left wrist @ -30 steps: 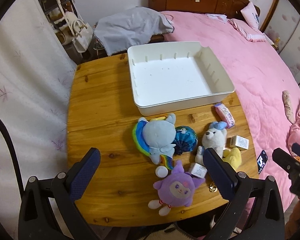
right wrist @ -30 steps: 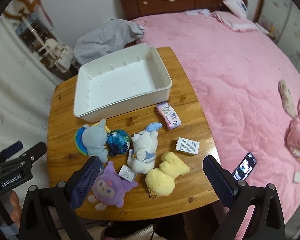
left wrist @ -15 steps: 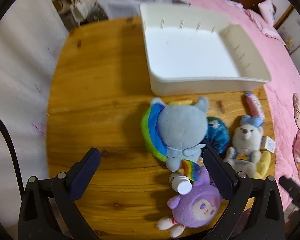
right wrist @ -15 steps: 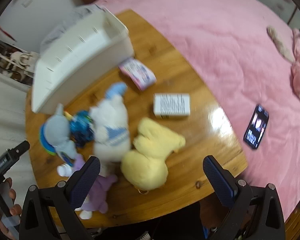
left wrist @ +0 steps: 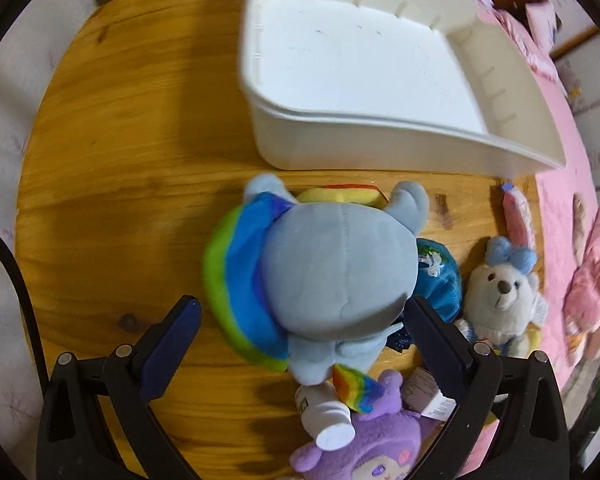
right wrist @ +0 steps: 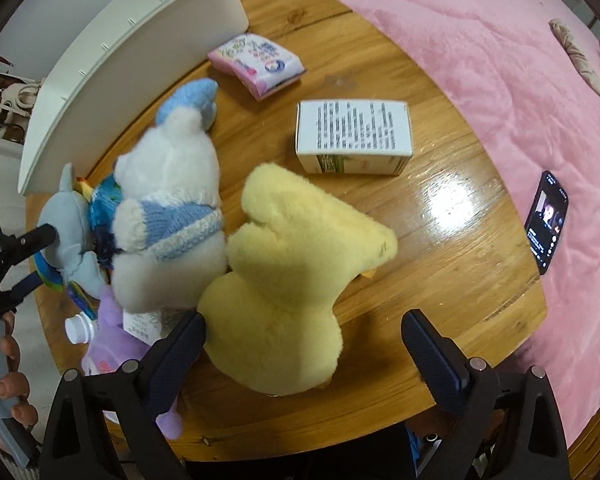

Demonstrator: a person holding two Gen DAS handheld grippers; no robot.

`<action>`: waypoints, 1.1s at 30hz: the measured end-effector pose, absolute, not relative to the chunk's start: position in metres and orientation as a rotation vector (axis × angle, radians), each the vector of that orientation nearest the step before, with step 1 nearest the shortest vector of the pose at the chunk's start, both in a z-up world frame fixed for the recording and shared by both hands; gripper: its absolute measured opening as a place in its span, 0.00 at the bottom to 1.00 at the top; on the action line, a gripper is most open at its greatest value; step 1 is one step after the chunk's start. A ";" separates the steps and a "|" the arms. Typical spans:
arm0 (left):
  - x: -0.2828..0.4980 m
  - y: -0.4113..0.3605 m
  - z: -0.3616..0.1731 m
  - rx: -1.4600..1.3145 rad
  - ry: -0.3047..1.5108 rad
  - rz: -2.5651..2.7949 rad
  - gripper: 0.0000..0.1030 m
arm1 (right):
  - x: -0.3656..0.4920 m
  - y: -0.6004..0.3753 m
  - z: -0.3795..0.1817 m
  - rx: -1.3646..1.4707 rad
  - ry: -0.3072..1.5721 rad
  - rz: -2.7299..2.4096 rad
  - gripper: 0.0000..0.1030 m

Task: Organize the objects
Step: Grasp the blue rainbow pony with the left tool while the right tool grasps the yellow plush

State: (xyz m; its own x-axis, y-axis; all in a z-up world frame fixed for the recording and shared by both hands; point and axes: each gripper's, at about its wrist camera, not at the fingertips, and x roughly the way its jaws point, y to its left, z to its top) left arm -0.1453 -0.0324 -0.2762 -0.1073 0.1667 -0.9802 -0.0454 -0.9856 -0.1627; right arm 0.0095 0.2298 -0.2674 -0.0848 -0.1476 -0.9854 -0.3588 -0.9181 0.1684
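The left gripper [left wrist: 300, 320] hangs over a round wooden table [left wrist: 132, 168], its dark ribbed pads spread wide on either side of a grey plush pony [left wrist: 332, 276] with a rainbow mane; the right-hand pad seems to brush the fuzzy head, though nothing is pinched. Just beyond the pony stands a smooth white plastic bin [left wrist: 380, 152], empty. The right gripper [right wrist: 304, 340] has its jaws apart too (they have just been closing a little), straddling the rump of a fluffy yellow plush [right wrist: 292, 264]. A white teddy bear [right wrist: 168, 216] in a blue knitted band leans against that plush, near a printed cardboard box [right wrist: 354, 136].
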 end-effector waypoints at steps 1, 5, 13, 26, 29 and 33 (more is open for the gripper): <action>-0.145 -0.027 -0.279 -1.993 -0.089 2.236 0.99 | 0.010 0.229 -0.270 -2.026 0.571 2.136 0.95; -0.144 -0.015 -0.284 -1.971 -0.023 2.267 0.99 | 0.011 0.227 -0.276 -2.042 0.596 2.134 0.95; -0.132 -0.004 -0.314 -2.052 0.070 2.251 0.90 | 0.009 0.215 -0.287 -2.092 0.592 2.114 0.75; -0.115 -0.007 -0.316 -2.055 0.097 2.266 0.68 | 0.008 0.202 -0.279 -2.090 0.464 2.145 0.66; -0.106 -0.008 -0.311 -2.044 0.149 2.295 0.67 | 0.009 0.202 -0.275 -2.095 0.449 2.148 0.65; -0.091 -0.010 -0.293 -1.998 0.170 2.310 0.67 | 0.009 0.206 -0.258 -2.079 0.468 2.180 0.65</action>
State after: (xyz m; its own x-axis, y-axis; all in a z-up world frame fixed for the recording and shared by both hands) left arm -0.0913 -0.0101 -0.2925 -0.1444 -0.0100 -0.9895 -0.1348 -0.9904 0.0297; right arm 0.0090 0.2058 -0.2585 -0.0675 -0.1424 -0.9875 -0.2755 -0.9486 0.1557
